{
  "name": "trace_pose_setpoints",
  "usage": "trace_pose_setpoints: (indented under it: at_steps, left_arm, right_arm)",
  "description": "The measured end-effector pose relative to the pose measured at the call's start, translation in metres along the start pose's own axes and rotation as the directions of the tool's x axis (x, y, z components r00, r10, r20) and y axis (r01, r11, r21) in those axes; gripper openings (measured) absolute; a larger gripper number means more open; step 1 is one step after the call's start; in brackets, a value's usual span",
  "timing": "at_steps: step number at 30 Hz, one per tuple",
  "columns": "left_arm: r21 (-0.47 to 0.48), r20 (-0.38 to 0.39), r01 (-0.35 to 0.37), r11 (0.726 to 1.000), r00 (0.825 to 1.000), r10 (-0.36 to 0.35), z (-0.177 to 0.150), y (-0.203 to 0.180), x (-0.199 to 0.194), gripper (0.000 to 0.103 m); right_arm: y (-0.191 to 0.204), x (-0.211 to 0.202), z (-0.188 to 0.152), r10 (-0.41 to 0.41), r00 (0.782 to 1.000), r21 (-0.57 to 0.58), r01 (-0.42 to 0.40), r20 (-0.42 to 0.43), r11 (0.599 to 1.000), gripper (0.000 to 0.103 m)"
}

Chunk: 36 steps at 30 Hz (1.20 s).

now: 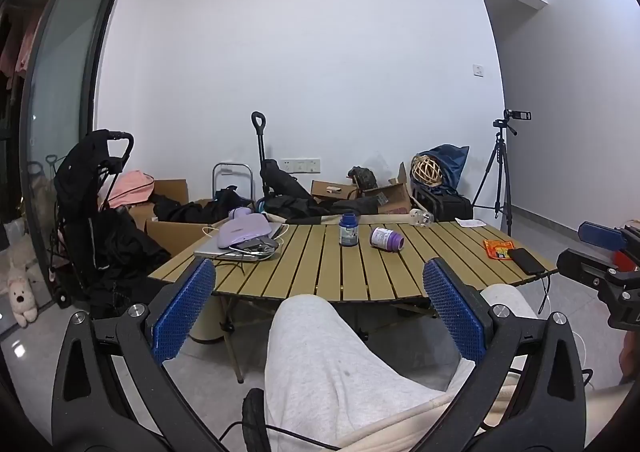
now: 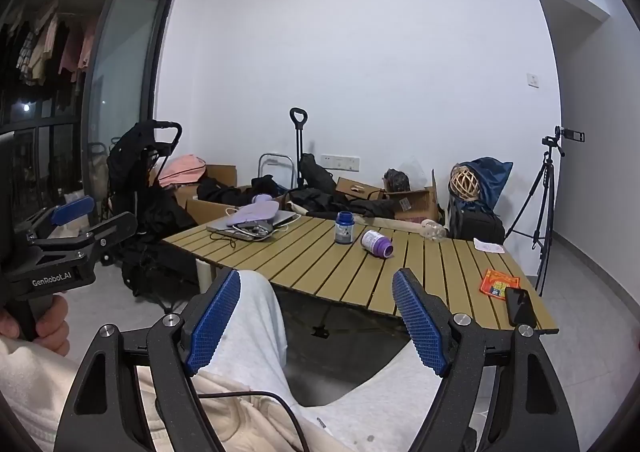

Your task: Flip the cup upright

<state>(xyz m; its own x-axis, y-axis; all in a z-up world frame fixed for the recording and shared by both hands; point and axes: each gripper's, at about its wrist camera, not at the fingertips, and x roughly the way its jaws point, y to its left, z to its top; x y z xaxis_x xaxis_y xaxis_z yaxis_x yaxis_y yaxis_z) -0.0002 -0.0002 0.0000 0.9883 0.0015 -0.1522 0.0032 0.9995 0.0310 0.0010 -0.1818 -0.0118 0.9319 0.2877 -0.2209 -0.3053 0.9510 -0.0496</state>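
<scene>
Blue ribbed pads line both grippers, and each stands with its jaws spread wide and nothing between them. The left gripper [image 1: 318,304] and the right gripper [image 2: 316,314] are held low over the lap of a seated person in pale grey trousers [image 1: 320,364], well short of the table. A hand [image 2: 44,322] grips the handle of the left unit, seen from the right wrist view.

Beyond the knees stands a slatted wooden table [image 2: 440,276]. On its near right edge lie a black phone [image 2: 520,306] and, just beside it, an orange packet [image 2: 498,281]. Toward the middle, the cup [image 1: 386,239], white-bodied with a purple end, lies on its side, that end pointing right. Near it, to its left and apart from it, a blue-capped bottle [image 1: 348,230] stands upright. At the far left corner sits a laptop [image 1: 236,250] with a lilac item [image 1: 244,230] and cables on top. A clear bottle [image 2: 434,231] lies at the far edge.

Behind the table: cardboard boxes, dark bags, a black stroller [image 1: 96,212], and a tripod [image 1: 500,172] by the white wall.
</scene>
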Motion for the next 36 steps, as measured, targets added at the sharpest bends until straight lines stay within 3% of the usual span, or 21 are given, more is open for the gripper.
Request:
trace_pose_setpoints:
  at_steps: [12, 30, 36]
  left_arm:
    - [0.002, -0.001, -0.007, 1.000, 1.000, 0.007, 0.000, 0.000, 0.001, 0.103]
    - [0.013, 0.025, 0.002, 1.000, 1.000, -0.003, -0.003, -0.005, -0.002, 0.103]
    - [-0.013, -0.015, 0.008, 1.000, 1.000, -0.008, -0.006, -0.001, 0.006, 0.103]
  right_arm:
    - [0.003, -0.001, 0.005, -0.023, 1.000, -0.030, 0.023, 0.016, 0.999, 0.083]
    - [0.010, 0.002, 0.005, 0.023, 1.000, -0.058, -0.022, 0.004, 0.998, 0.083]
    - [0.011, 0.007, 0.004, 0.031, 0.999, -0.060, -0.031, -0.015, 0.998, 0.083]
